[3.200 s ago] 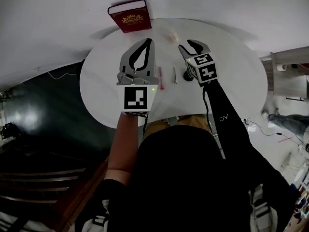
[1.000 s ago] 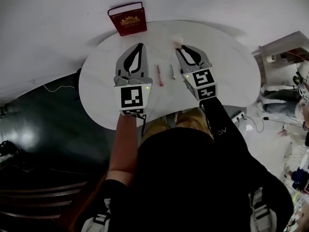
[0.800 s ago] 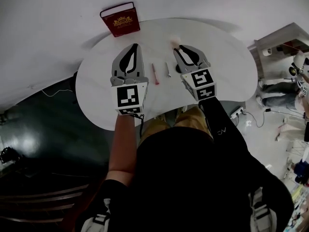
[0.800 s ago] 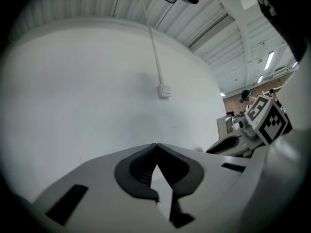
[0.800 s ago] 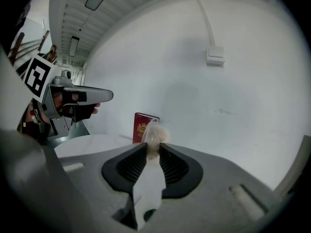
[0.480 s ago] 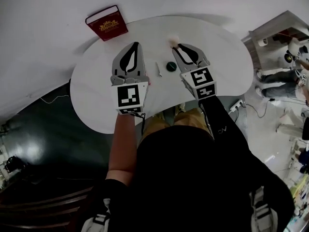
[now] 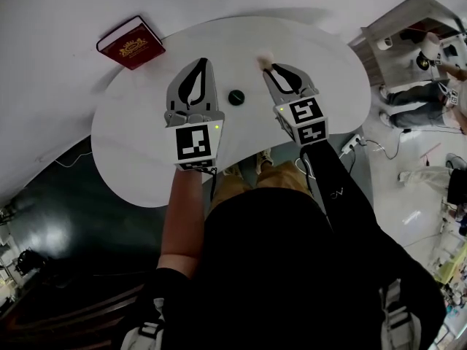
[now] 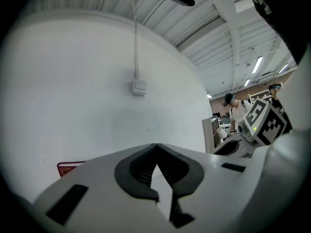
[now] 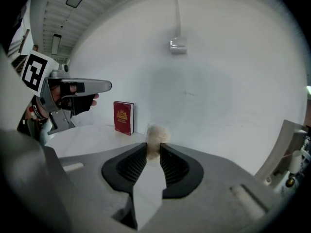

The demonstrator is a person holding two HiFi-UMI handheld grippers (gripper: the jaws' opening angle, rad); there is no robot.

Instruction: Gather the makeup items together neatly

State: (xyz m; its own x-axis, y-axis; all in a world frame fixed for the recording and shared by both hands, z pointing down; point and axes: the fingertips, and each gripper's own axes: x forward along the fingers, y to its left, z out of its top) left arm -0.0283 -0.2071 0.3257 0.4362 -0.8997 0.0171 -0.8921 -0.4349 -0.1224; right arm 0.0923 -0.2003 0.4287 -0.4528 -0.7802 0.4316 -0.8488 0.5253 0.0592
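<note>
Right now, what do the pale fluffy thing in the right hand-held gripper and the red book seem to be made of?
The puff looks like soft sponge or fibre, matte beige with fuzzy edges; which of the two is unclear. The red book seems to have a hard cover, perhaps cloth or leatherette, with a dull finish and gold stamping.

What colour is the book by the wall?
The book is dark red with a gold emblem on its cover, clearest in the right gripper view.
</note>
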